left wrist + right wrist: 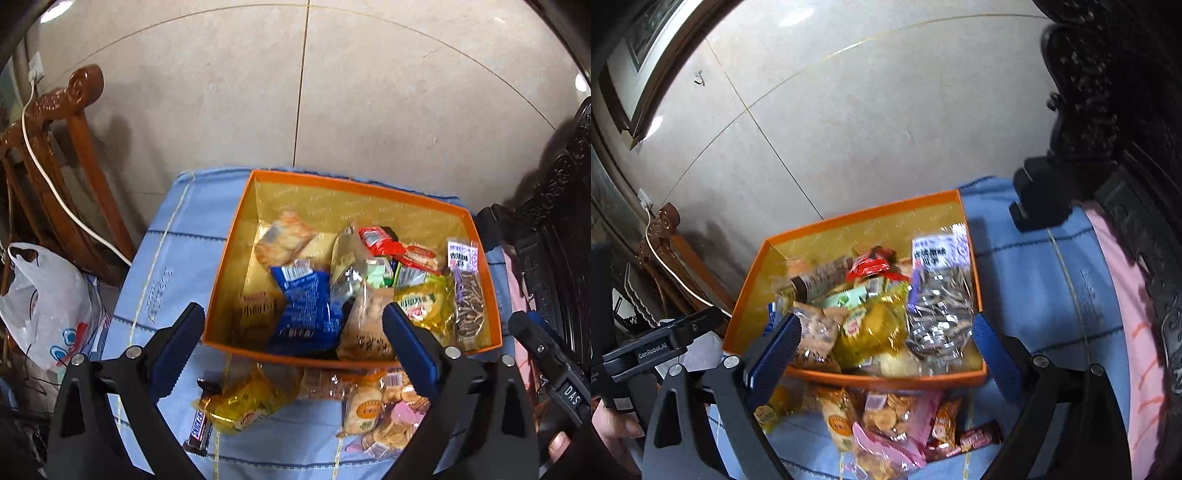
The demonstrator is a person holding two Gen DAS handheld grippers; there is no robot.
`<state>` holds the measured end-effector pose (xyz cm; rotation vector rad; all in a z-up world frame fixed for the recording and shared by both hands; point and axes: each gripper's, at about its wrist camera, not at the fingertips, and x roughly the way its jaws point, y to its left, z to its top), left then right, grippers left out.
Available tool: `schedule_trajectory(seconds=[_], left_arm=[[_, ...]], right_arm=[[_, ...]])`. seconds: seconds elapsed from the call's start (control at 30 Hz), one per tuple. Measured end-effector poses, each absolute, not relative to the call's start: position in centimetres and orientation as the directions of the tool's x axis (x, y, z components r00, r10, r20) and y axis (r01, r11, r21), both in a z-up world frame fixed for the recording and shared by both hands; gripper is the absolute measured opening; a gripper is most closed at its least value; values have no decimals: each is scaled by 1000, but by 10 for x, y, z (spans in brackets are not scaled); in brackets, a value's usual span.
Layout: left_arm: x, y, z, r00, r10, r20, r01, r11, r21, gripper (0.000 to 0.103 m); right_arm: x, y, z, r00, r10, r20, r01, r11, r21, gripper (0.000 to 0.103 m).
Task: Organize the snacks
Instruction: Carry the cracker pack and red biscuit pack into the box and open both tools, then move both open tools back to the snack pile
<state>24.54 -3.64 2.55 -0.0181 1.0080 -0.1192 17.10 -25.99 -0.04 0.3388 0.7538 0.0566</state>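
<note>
The orange box stands on a blue cloth that covers the surface, and it is already full of snacks: a blue packet, a yellow packet, a red wrapper and a clear bag of sunflower seeds at the right wall. More snacks lie on the cloth just in front of the box — a Snickers bar, a yellow bag and a pack of round crackers.

The left gripper hovers above the near edge of the box; its jaws are wide open and hold nothing. The right gripper also hangs over the near edge, jaws apart and empty. A white plastic bag sits left of the surface, beside a wooden chair.
</note>
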Motion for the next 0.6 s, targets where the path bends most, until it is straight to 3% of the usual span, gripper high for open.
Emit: schedule_trajectory(seconds=[0.37,0.6], left_arm=[[220,-19,23,521,-88,-849,106,994,-38,94],[195,14,-29,423,-32,-905,74,997,-1,95]], right_arm=[[144,-247,-8,706,157,-691,54,960,273,97],[116,-241,-47,633,167,-756,61,963,263,99]])
